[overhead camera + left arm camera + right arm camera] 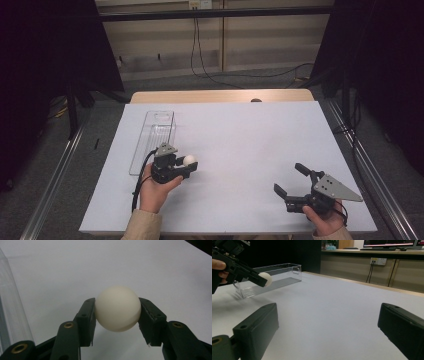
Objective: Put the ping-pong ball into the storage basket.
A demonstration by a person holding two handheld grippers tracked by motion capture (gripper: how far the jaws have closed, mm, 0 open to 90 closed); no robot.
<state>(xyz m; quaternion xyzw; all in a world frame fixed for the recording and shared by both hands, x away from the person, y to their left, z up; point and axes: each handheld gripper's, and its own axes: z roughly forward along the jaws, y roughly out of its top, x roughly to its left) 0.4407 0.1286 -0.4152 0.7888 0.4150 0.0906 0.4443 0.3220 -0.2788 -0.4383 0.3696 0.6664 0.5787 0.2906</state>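
With the left claw (117,322) clamped on the white ball (117,308), lift gently over the clear tray's (150,145) wall before releasing, right claw (294,181) idle and open.

Dim, even overhead light leaves the white surface (240,145) greyish and the room at nine and three o'clock nearly black, while close claw parts blur softly in both gripper views.

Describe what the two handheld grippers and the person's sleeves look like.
Both the left gripper and right gripper are black, each topped by a grey three-cornered plate with small holes. Their blocky black fingers pivot on brass-coloured rivets. A black cable trails from the left one. The sleeves are beige.
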